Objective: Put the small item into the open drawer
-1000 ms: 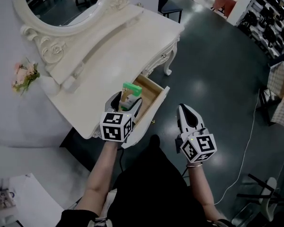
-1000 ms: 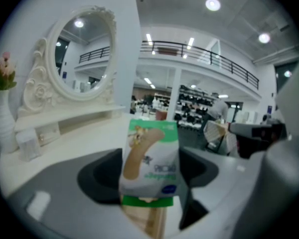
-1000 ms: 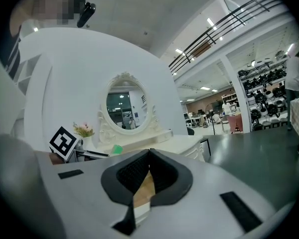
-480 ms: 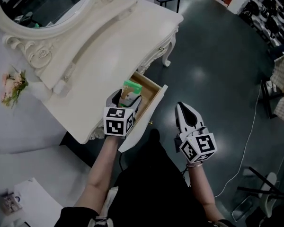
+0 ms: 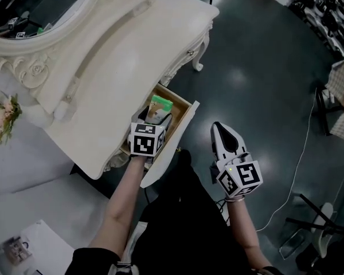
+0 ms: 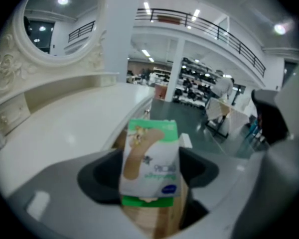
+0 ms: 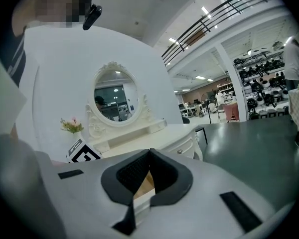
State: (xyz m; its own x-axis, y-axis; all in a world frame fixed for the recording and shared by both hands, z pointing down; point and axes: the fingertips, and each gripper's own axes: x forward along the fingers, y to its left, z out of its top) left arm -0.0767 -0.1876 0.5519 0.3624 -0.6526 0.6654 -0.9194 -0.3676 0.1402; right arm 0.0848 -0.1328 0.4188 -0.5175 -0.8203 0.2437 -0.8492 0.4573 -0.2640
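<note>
- Tongs on the right (image 5: 220,130) are shut with nothing between them. They hang over the floor, off the counter's front edge and apart from the drawer (image 5: 178,136). This looks like a parked position that keeps them out of the other arm's way.
- Left tongs (image 5: 155,118) are clamped on the packet (image 6: 150,156), a small green-and-white plaster pack. It is pinched by its sides and stands upright, so it can drop in bottom first.
- The packet sits over the drawer's wooden hollow, toward the inner end near the counter. Whether its bottom touches the drawer floor cannot be told.
- The drawer is pulled out from the counter's front edge, with its white front panel angled toward the person. That leaves the opening clear from above.
- My reading is that the carry is nearly finished. What remains is a short lowering and then release. The likely risk is the pack tipping against the side wall.
- The counter (image 5: 103,85) top is bare near the front edge. An oval mirror (image 5: 34,10) stands at its back edge, with flowers (image 5: 3,116) off its left end.
</note>
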